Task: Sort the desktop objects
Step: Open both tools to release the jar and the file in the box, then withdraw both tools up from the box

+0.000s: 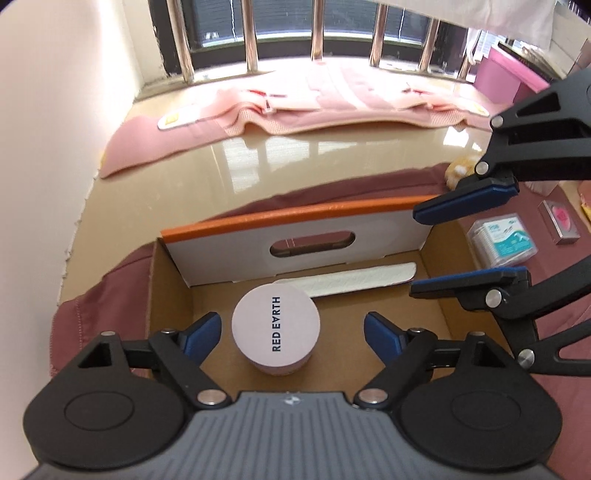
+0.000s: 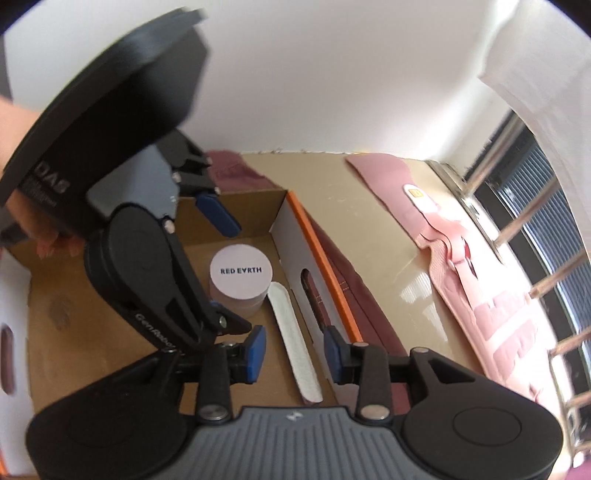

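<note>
My left gripper (image 1: 291,332): its jaws stand wide apart above the cardboard box (image 1: 447,280), one blue pad on each side of the round jar (image 1: 275,328) below, neither pad touching it.
My right gripper (image 2: 294,354): its jaws are partly apart and clamp nothing; the white pad (image 2: 293,341) lies on the box floor beneath the gap between them, clear of both fingers.
Round jar: it stands upright on the brown floor of the box, near the white inner wall, its pale lid upward with "RED EARTH" printed on it.
White pad: a long, flat, quilted strip lying on the box floor along the foot of the white wall, just beside the jar; I cannot tell whether the two touch.
Cardboard box: open at the top, brown inside, with a white flap (image 1: 295,240) that has an orange top edge and an oval handle hole.
Worktop: a glossy beige surface (image 1: 207,162) under a dark pink cloth (image 1: 103,295) on which the box sits.
Outside the box: a clear case of cotton swabs (image 1: 500,240) and a small box with a pink top (image 1: 561,221) lie on the cloth to the right, as seen from my left wrist.
Further back: a pale pink garment (image 1: 295,110) spread below a barred window (image 1: 258,29).
My hand: part of it shows in the right wrist view, gripping the left gripper's handle (image 2: 33,206).
</note>
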A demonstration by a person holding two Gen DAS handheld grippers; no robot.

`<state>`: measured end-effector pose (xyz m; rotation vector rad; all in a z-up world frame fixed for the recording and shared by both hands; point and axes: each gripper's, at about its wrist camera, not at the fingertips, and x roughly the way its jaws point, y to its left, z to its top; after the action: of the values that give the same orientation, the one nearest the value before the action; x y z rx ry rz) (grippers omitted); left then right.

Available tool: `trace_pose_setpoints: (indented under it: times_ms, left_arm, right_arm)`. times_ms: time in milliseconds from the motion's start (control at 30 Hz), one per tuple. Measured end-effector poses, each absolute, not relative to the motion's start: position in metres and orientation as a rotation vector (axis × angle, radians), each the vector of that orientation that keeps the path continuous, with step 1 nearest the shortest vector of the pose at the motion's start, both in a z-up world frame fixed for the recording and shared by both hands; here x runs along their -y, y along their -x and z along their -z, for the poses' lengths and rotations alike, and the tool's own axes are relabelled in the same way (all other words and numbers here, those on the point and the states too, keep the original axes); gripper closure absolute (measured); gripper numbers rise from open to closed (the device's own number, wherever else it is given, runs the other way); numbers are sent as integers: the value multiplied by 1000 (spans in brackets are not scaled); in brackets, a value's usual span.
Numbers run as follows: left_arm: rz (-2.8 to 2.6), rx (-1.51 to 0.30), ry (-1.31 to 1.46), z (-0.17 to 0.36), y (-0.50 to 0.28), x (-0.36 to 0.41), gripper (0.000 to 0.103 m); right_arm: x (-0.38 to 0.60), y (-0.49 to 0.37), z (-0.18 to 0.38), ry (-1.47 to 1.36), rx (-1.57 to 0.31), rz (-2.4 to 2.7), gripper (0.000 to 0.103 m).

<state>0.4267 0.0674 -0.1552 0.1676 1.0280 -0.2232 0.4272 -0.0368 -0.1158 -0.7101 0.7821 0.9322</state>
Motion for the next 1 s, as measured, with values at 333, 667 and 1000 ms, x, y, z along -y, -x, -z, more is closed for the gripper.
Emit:
trace_pose_setpoints:
  times_ms: [333,667,1000]
  left_arm:
    - [185,-964,-196,118,-385,-72,1]
    - [118,-969,-172,95,-337,-91,0]
    - [100,-994,-117,84,-297,-115,0]
  right_arm:
    - [54,-396,88,510,-846,-860,47]
    - [45,-355,65,352,-925,-708,23]
    - [34,-320,47,215,-993,-634,0]
